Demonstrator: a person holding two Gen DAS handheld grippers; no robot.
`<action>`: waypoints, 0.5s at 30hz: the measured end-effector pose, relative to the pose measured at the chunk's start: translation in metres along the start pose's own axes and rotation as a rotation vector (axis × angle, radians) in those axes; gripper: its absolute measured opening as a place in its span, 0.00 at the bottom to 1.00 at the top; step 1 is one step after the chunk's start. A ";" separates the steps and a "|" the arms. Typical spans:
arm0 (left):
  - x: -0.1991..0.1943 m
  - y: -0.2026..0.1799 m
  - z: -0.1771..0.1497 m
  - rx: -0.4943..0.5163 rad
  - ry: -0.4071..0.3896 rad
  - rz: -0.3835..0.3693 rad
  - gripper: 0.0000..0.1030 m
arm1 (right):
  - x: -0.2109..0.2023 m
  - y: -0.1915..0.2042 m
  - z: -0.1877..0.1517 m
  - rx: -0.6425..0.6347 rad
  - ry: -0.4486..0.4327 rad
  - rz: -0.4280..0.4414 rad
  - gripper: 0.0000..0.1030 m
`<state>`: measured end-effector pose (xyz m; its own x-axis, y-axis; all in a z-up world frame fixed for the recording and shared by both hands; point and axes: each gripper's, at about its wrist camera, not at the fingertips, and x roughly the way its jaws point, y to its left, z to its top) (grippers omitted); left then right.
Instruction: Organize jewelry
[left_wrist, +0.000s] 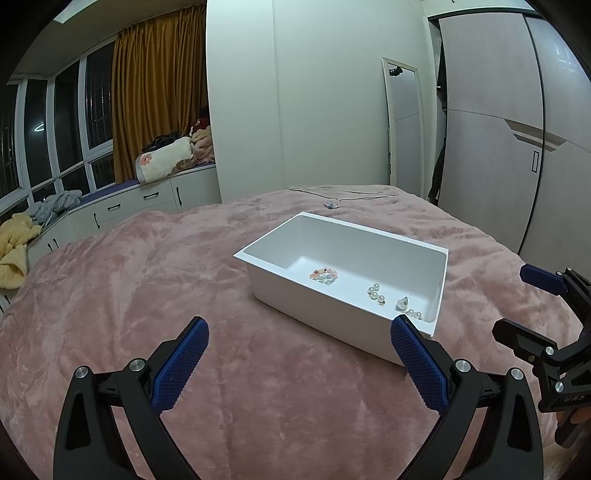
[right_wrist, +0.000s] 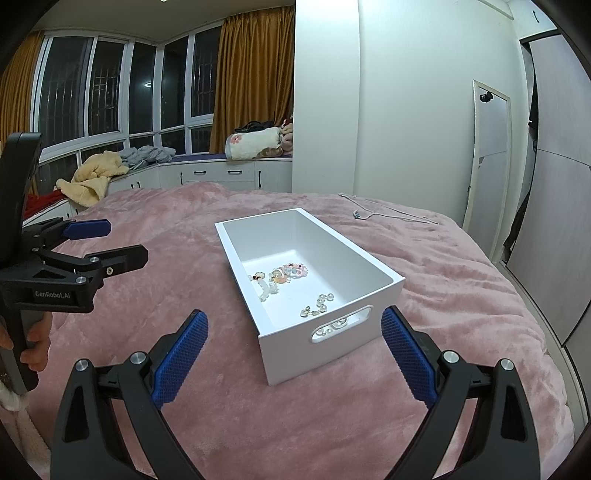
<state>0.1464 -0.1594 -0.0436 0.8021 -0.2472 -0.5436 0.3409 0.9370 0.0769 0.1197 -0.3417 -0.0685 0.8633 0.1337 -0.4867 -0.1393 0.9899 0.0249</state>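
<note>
The left gripper (left_wrist: 299, 341) has its blue pads (left_wrist: 181, 367) wide apart w/ nothing between them, and it hangs over the pink blanket (left_wrist: 147, 295), just in front of the white box (left_wrist: 347, 236). The right gripper (right_wrist: 293, 338) is spread wide too, also w/ nothing in it, low over the same blanket, near the short end of the box (right_wrist: 317, 350) that has a handle slot (right_wrist: 341, 325). Each gripper shows up in the other's view: the right one (left_wrist: 517, 302) at the far right edge, the left one (right_wrist: 107, 240) at the far left, w/ a person's fingers (right_wrist: 35, 347) around its handle. The box sits on the bed, open on top. The jewelry is inside it, on the bottom. A pile of pink & pale beads (right_wrist: 286, 275) lies near the middle, & a few small round pearls (right_wrist: 323, 299) lie closer to the handle end; some peek thru the slot. Past the box, at the far edge of the bed, a thin white hanger (right_wrist: 388, 212) lies flat on the blanket. Behind the bed are a window bench w/ heaped clothes (right_wrist: 96, 175), gold curtains (right_wrist: 255, 77), a tall mirror (right_wrist: 487, 162) leaning on the wall, & a big wardrobe (left_wrist: 498, 129).
</note>
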 end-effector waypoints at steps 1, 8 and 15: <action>0.000 0.000 0.000 0.001 -0.001 -0.002 0.97 | 0.000 0.000 0.000 0.001 0.001 0.000 0.91; -0.001 0.001 0.001 -0.003 -0.002 -0.026 0.97 | 0.001 0.000 -0.001 0.000 0.001 0.000 0.91; 0.001 0.001 0.002 -0.015 -0.002 -0.029 0.97 | 0.004 0.000 -0.002 0.001 0.009 0.000 0.91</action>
<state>0.1485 -0.1589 -0.0427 0.7932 -0.2745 -0.5436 0.3561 0.9332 0.0484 0.1217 -0.3409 -0.0721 0.8587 0.1337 -0.4948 -0.1392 0.9899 0.0258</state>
